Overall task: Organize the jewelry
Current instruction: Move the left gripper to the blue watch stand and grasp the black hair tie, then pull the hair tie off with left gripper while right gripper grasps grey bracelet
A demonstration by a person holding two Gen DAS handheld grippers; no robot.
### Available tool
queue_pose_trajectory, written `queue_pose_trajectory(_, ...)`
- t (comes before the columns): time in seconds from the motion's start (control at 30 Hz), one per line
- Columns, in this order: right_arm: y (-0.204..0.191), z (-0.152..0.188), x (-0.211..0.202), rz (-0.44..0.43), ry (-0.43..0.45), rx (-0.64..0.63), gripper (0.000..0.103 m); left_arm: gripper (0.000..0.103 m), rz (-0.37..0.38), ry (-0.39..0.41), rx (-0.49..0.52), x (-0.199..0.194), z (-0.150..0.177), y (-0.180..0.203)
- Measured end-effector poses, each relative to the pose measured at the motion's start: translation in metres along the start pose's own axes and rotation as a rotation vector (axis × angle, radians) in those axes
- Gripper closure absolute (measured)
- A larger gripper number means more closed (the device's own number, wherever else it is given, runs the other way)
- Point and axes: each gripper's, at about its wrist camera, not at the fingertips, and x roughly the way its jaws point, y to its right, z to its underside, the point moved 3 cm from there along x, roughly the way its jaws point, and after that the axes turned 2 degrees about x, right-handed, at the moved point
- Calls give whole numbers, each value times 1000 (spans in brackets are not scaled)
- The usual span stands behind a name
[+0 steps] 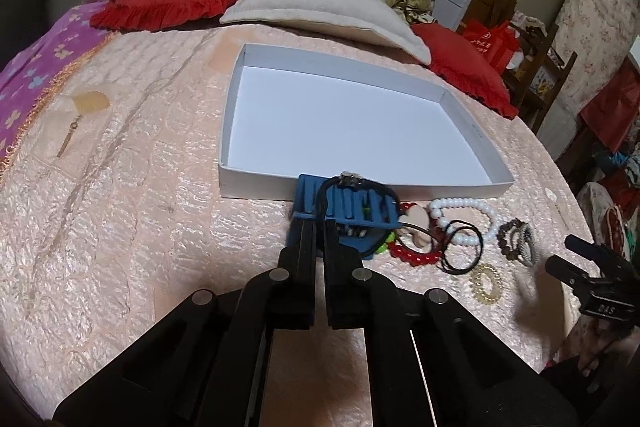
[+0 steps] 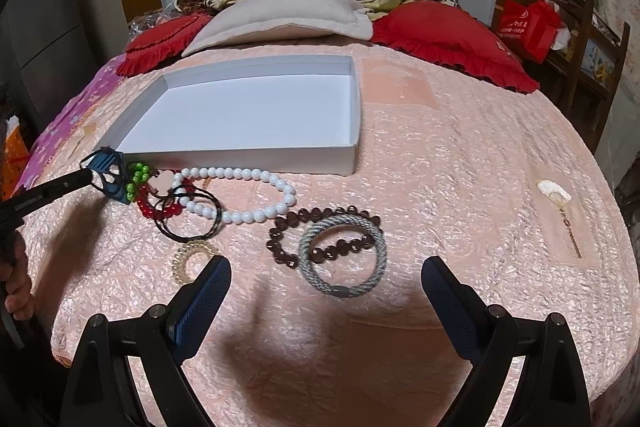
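My left gripper (image 1: 344, 205) has its blue pads together, pinching a thin black cord bracelet (image 1: 352, 183) with a small charm. It sits just in front of the white box (image 1: 256, 183). In the right wrist view the same gripper (image 2: 106, 177) is at the box's (image 2: 240, 159) near left corner. Beside it lie green beads (image 2: 138, 175), a red bead bracelet (image 2: 146, 207), black hair ties (image 2: 188, 215) and a white bead necklace (image 2: 240, 217). My right gripper (image 2: 326, 269) is open and holds nothing, just short of a grey hair tie (image 2: 344, 259) and a brown bead bracelet (image 2: 280, 239).
A yellow spiral hair tie (image 2: 192, 257) lies near my right gripper's left finger. An earring on a card (image 2: 568, 223) sits far right on the pink bedspread, another earring (image 1: 66, 143) far left. Red cushions (image 2: 448, 39) and a beige pillow (image 2: 280, 15) lie behind the box.
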Motion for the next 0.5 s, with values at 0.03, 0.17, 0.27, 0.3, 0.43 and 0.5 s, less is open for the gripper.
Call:
queue_pose_trajectory(0.03,3,1,0,2,-3,6,8,101,6,5,1,-3,1,1)
queue_pose_trajectory(0.17,17,7,1,17,-24,18,8,101,43,33,3,-15,2,7)
queue_pose_trajectory(0.27,30,12,3,36,-42,33,8,101,96,57,21,-23,1,16)
queue_pose_trajectory(0.3,34,13,4,45,-46,42,8,101,113,63,31,-24,0,19)
queue_pose_trajectory(0.43,45,15,2,63,-44,71,8,101,160,91,71,-32,-2,34)
queue_pose_trajectory(0.5,46,15,2,70,-46,70,8,101,170,91,75,-35,-1,36)
